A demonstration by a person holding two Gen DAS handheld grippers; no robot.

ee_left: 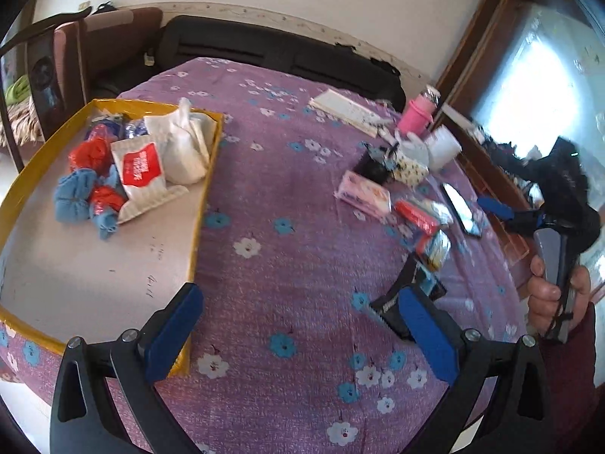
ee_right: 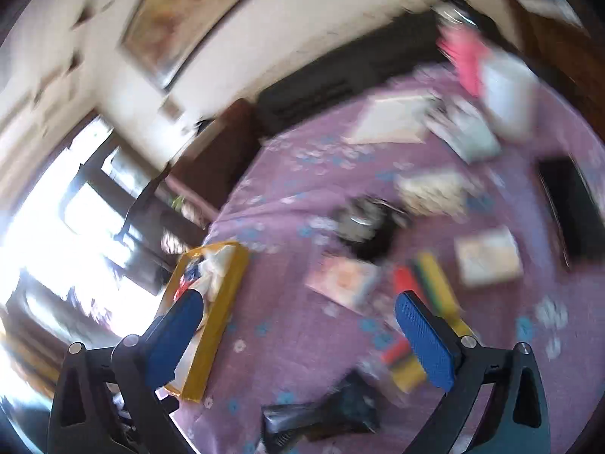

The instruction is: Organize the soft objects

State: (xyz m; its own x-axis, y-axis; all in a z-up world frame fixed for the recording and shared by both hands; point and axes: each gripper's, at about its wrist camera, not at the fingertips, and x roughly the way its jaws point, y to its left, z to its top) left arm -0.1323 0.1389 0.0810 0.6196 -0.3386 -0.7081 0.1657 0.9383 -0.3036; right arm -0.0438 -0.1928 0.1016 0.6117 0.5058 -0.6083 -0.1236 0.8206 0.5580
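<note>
While the left gripper (ee_left: pixel 298 325) is hanging wide open over the purple flowered cloth (ee_left: pixel 287 174) with nothing in it, a black packet (ee_left: pixel 406 299) is lying just past its right pad. Off to the left, the yellow tray (ee_left: pixel 196 204) is holding the soft things — blue socks (ee_left: pixel 75 196), red bundles (ee_left: pixel 89 155), a white tissue pack (ee_left: pixel 141 174). Farther right, small packets are lying scattered. The right gripper (ee_right: pixel 298 325) is standing wide open too, empty — its view is blurry, so those things are hard to name.

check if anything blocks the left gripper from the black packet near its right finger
Nothing visible does. The left gripper is open and empty over bare purple cloth, and the black packet lies just beyond its right finger.
</note>
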